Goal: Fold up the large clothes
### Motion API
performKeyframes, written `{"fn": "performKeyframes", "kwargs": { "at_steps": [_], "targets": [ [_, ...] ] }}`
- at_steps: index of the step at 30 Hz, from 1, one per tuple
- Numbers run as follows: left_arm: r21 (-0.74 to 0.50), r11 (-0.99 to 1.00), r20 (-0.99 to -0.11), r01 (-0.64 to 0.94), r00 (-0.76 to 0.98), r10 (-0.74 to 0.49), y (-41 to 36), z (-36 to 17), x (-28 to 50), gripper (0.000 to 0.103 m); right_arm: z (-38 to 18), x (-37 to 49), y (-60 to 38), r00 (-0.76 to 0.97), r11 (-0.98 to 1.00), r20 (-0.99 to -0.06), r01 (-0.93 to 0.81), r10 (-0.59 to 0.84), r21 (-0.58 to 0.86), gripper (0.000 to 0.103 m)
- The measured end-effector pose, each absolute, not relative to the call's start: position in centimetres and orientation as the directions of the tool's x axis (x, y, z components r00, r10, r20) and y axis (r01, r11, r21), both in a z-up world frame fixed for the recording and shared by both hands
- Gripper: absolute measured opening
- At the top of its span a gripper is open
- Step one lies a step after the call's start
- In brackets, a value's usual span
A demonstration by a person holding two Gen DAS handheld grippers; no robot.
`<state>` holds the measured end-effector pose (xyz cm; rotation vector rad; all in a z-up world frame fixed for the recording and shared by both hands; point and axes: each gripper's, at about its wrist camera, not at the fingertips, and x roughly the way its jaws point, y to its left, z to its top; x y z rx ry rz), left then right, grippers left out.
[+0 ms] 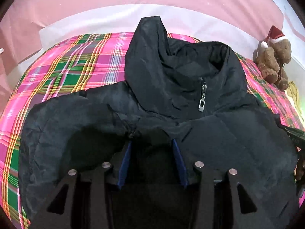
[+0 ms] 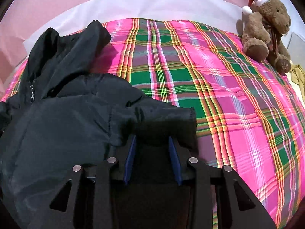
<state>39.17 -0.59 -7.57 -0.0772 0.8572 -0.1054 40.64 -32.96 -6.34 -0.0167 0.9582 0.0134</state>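
A black puffer jacket (image 1: pixel 190 76) lies front up on a pink and green plaid bed cover (image 1: pixel 76 66), its hood (image 1: pixel 148 47) standing up at the far end and its silver zip pull (image 1: pixel 202 99) at the collar. My left gripper (image 1: pixel 151 141) has bunched jacket fabric between its blue pads (image 1: pixel 125 160) near the left shoulder, and creases run toward the left fingertip. In the right wrist view the jacket (image 2: pixel 66 124) fills the left half. My right gripper (image 2: pixel 152 139) is closed on a thick fold at the jacket's right edge, over the bed cover (image 2: pixel 209 76).
A brown teddy bear (image 2: pixel 266 28) in a red Santa hat sits at the far right corner of the bed; the same bear (image 1: pixel 274 57) shows in the left wrist view. A yellowish cloth (image 2: pixel 299 74) lies beside it. A white sheet edge (image 1: pixel 95 19) and a pink wall lie behind.
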Motion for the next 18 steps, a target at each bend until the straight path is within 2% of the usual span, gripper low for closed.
{"fn": "performKeyframes", "kwargs": {
  "at_steps": [5,9,13,18],
  "targets": [
    [-0.191,0.98,-0.731,0.05,0.659,-0.176,0.8,-3.8,36.8,0.046,-2.5,38.4,-34.2,0.62,0.998,-0.784,0.014,0.038,0.06,0.035],
    [-0.155,0.982,-0.677,0.11,0.712,-0.187,0.6,-2.1,33.0,0.046,0.4,33.7,-34.4,0.688,0.991,-0.717,-0.024,0.11,0.129,0.035],
    [-0.119,0.988,-0.751,0.097,0.642,-0.154,0.1,-5.8,33.6,0.047,-2.1,32.6,-33.5,0.639,0.994,-0.761,-0.053,0.108,0.096,0.035],
    [-0.118,0.989,-0.749,0.091,0.646,-0.149,-0.2,-7.0,34.0,0.049,-5.6,33.8,-34.1,0.568,0.991,-0.813,-0.03,0.124,0.13,0.035]
  ]
}}
